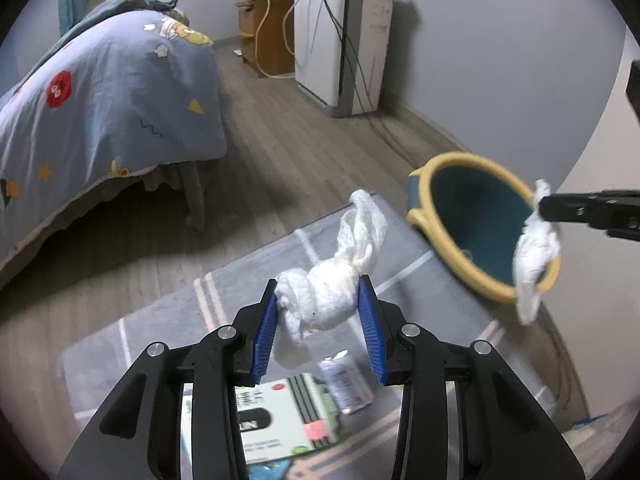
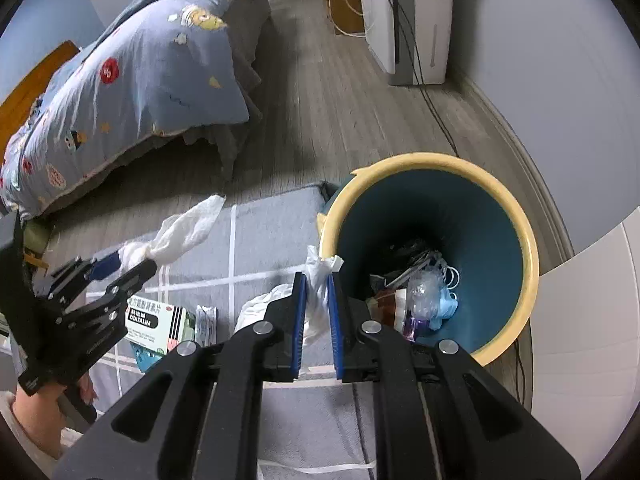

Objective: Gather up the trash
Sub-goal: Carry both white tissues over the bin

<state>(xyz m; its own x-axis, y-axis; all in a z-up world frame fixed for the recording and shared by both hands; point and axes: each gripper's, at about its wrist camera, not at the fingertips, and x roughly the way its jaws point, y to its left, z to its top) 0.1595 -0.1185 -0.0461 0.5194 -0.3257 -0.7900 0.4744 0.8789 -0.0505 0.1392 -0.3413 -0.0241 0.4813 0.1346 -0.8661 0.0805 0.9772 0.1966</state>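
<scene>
My left gripper [image 1: 318,292] is shut on a crumpled white tissue [image 1: 328,296], held above the grey rug; it also shows in the right wrist view [image 2: 120,260] with its tissue [image 2: 188,224]. My right gripper [image 2: 318,280] is shut on a second white tissue [image 2: 318,288], held by the near rim of the teal trash bin with a yellow rim [image 2: 516,216]. The bin holds several pieces of trash [image 2: 420,292]. In the left wrist view the right gripper [image 1: 540,208] holds its tissue [image 1: 532,256] over the bin's rim [image 1: 452,240].
A green-and-white medicine box [image 2: 154,320] and a small white packet [image 2: 206,322] lie on the grey rug [image 2: 272,220]. A bed with a blue patterned quilt [image 1: 100,88] stands left. A white appliance [image 1: 344,32] with cables stands by the far wall.
</scene>
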